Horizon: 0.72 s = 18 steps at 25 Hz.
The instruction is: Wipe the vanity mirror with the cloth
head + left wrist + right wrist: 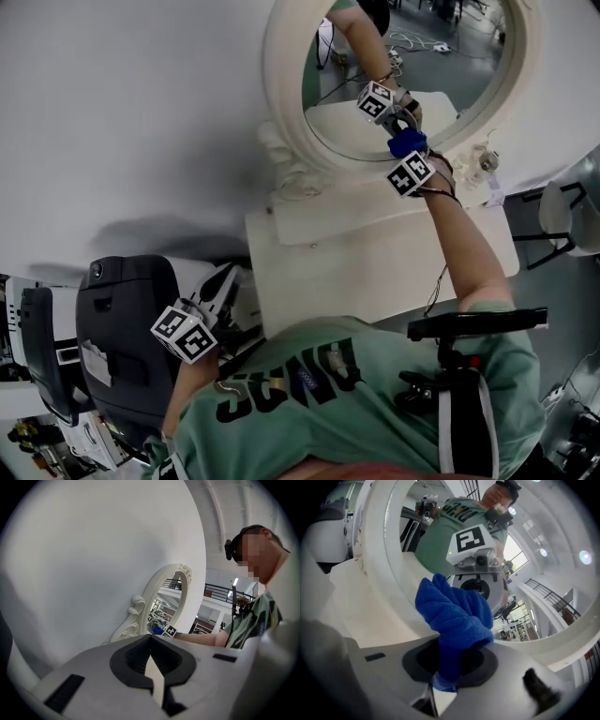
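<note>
The vanity mirror point(412, 66) stands in a white oval ornate frame point(281, 112) on a white vanity top point(375, 262). My right gripper point(405, 153) is shut on a bunched blue cloth point(407, 142), which is pressed to the lower part of the glass. The right gripper view shows the cloth point(457, 616) bulging from the right gripper point(450, 663) against the glass point(440, 536). My left gripper point(228, 278) hangs low at the left, away from the mirror. In its own view the left gripper point(150, 639) is shut on nothing, with the mirror point(165, 604) far ahead.
A black chair point(122, 337) stands at the left, close beside the left gripper. A small clear bottle point(483, 164) sits on the vanity top right of the mirror's foot. A white chair point(572, 211) is at the far right. A plain white wall point(141, 112) lies behind the mirror.
</note>
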Tool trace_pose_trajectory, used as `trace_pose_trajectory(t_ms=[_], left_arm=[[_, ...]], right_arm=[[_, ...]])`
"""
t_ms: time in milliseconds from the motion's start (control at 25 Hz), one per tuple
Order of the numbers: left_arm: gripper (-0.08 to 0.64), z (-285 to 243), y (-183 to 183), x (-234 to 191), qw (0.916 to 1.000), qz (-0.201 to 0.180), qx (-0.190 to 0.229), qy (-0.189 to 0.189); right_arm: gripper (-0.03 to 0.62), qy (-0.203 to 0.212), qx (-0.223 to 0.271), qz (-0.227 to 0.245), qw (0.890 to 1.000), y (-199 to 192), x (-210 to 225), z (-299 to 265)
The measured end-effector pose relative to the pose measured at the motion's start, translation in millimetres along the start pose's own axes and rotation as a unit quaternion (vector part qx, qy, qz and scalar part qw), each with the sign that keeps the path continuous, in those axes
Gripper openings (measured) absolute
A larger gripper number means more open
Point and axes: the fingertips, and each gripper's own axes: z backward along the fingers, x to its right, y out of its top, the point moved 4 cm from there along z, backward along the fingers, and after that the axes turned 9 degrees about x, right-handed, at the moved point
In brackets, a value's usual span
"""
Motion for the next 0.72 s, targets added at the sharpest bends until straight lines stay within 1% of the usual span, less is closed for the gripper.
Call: trace_pose_trajectory(t_ms=[120, 320, 400, 480, 600, 680, 720], left_arm=[[0.0, -0.5, 3.5, -3.1, 1.0, -0.004, 0.003, 0.002], [0.0, 0.0, 8.7, -4.6, 0.9998, -0.006, 0.017, -0.007], [0.0, 1.4, 12.9, -0.3, 0.9995, -0.009, 0.025, -0.016], [0.0, 0.9, 19.2, 2.8, 0.999, -0.015, 0.032, -0.026], [0.0, 0.5, 29.4, 6.7, 0.9977, -0.019, 0.052, -0.039], [0.0, 0.5, 34.2, 8.7, 0.9966, -0.02, 0.065, -0.047], [0.0, -0.6, 35.6, 9.0, 0.996, -0.021, 0.069, -0.052]], right_arm=[[0.071, 0.018, -0.016, -0.008, 1.0, -10.1, -8.5, -10.2], [0.072, 0.057, -0.009, -0.02, 0.998, -5.4, -5.6, -7.2], [0.072, 0.06, 0.004, -0.034, 0.998, 4.4, 3.0, 8.4], [0.072, 0.047, 0.038, -0.053, 0.997, 20.3, 27.6, 36.1], [0.074, 0.002, 0.104, -0.082, 0.991, 50.9, 93.5, 93.8], [0.074, -0.052, 0.159, -0.1, 0.981, 75.1, 150.7, 142.9], [0.074, -0.084, 0.187, -0.108, 0.973, 87.2, 180.4, 169.3]])
